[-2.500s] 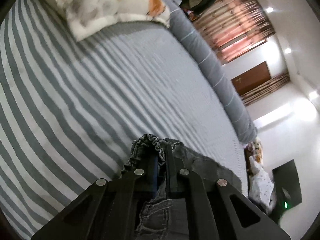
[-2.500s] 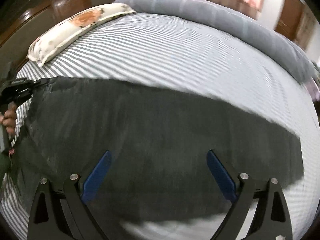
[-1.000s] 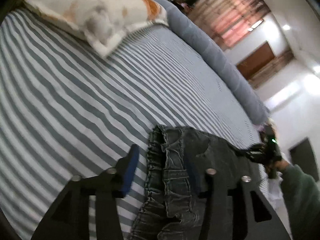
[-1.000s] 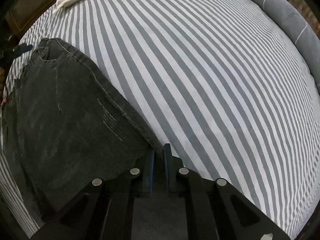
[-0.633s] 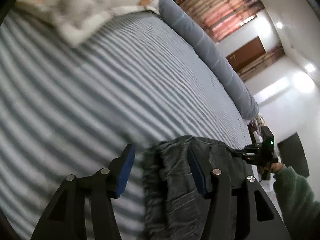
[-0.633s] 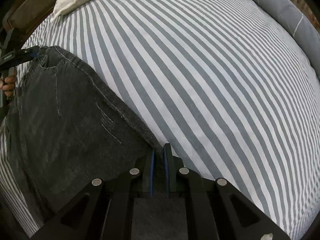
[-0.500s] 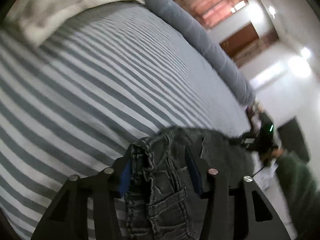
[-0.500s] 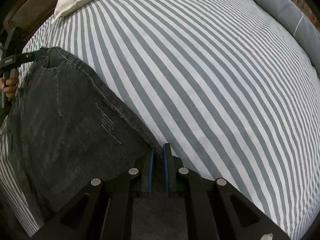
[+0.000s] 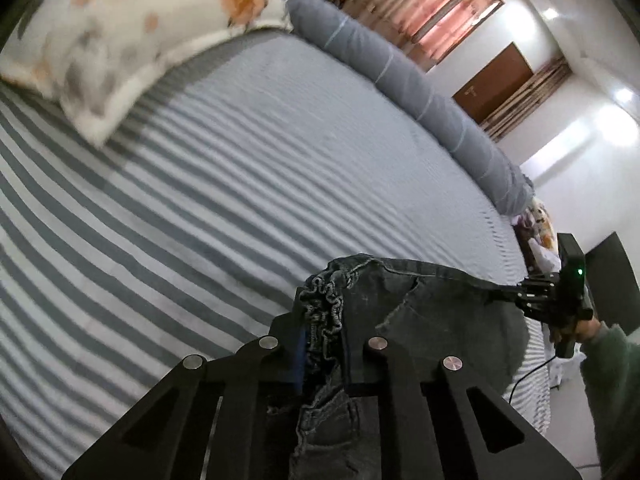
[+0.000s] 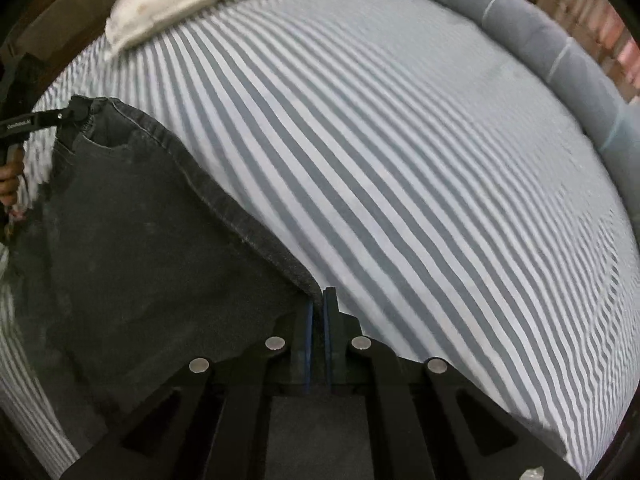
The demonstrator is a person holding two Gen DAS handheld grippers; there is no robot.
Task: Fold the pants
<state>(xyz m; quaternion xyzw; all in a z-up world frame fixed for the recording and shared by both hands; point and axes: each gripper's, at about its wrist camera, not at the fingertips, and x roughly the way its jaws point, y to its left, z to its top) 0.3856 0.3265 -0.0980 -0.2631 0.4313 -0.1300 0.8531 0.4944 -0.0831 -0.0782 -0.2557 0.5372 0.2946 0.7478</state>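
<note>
1. While the left gripper (image 9: 322,340) pinches the gathered waistband of the pants (image 10: 132,240), keep it level.
2. Hold the pants taut above the striped bed (image 10: 400,160).
3. Right gripper (image 10: 317,312), clamped on the hem, should match height before lowering.

free: striped sheet (image 10: 400,200) beyond pants (image 10: 140,240) | obstacles: pillow (image 9: 120,40) at head, bolster (image 9: 420,96) along far edge

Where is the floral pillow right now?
In the left wrist view the floral pillow lies upper left on the striped bed, beside the grey bolster, far from the pants.
</note>
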